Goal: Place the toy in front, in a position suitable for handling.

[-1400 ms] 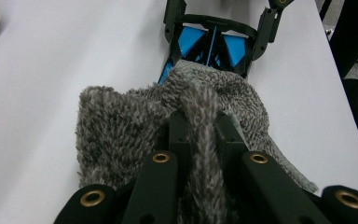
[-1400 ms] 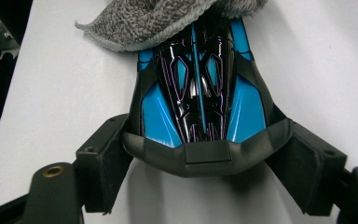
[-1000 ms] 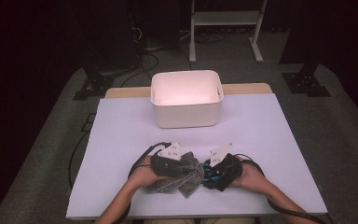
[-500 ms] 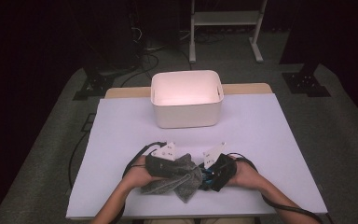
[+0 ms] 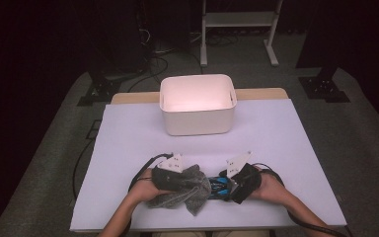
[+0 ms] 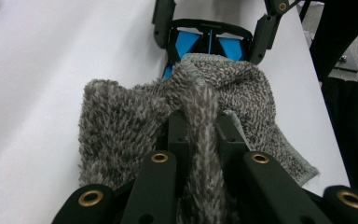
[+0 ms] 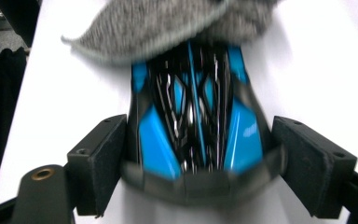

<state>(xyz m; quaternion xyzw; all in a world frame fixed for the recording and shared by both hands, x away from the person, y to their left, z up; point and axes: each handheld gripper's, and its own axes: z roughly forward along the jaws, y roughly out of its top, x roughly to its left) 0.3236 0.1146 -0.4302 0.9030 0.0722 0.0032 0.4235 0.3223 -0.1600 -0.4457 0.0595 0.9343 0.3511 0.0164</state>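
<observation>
- Both hands have drawn back toward the near table edge over the last second, and the grey terry towel (image 5: pixel 185 190) has come along with them; the white bin (image 5: pixel 197 104) at the far side has stayed put.
- Left gripper (image 6: pixel 200 126): its jaws are clamped on a raised ridge of the towel, the pile bunched up between the two black pads, as the left gripper view shows.
- Right gripper (image 7: pixel 214 163): its jaws stand apart, one on each side of a blue-and-black toy car (image 7: pixel 198 121), neither pad clearly pressing its flank.
- The car lies on the white table (image 5: pixel 128 143) between the two grippers, with one end tucked under the towel's hem; the towel covers that end and trails off toward the person's left.
- The car's long axis runs straight out from the right jaws toward the left gripper, so the right hand is the nearer one to it.
- My guess is that the next move turns on this line: lifting the towel away would bare the car.
</observation>
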